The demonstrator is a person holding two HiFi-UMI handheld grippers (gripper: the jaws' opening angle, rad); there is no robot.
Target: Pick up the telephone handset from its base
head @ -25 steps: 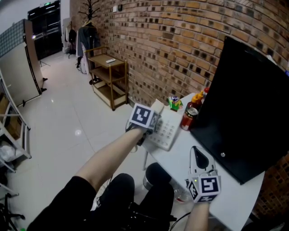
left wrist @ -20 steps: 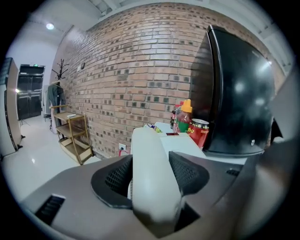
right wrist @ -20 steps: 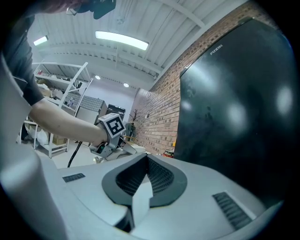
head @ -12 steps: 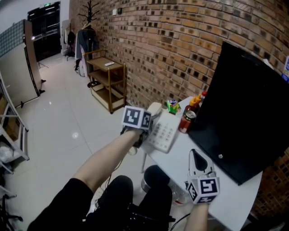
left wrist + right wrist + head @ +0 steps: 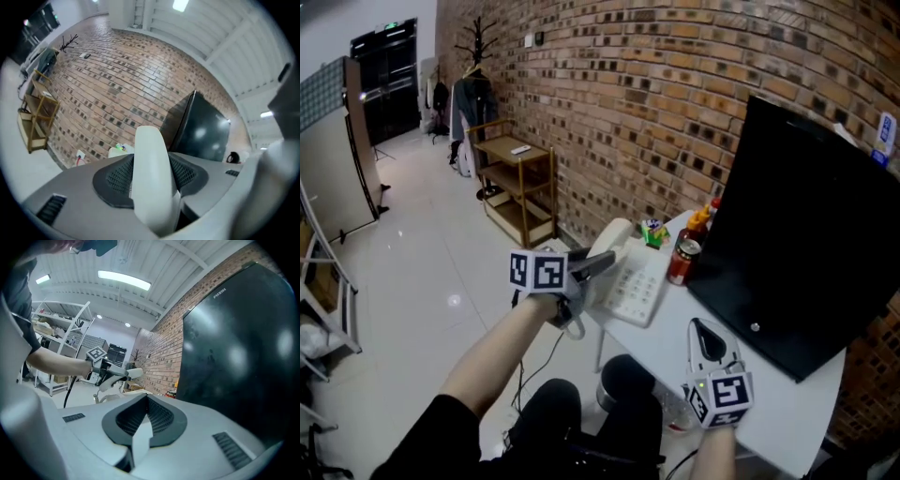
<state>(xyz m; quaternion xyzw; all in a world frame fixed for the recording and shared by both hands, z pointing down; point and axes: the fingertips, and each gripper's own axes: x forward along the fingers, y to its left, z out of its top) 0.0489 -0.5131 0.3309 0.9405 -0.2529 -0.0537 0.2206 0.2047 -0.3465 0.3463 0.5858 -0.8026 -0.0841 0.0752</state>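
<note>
While hovering just beside the telephone base [image 5: 636,283], pinches the white handset [image 5: 149,173] between the pads of the left gripper [image 5: 601,262], lifted clear of it. Has just been closing those jaws onto it. Holds the right gripper [image 5: 708,330] over the table [image 5: 787,403], jaws together, nothing between.

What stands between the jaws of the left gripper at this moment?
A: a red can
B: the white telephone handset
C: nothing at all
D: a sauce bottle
B: in the left gripper view the white telephone handset sits between the pads of the left gripper, whose jaws have just been closing on it. The head view shows it held up beside the base.
</note>
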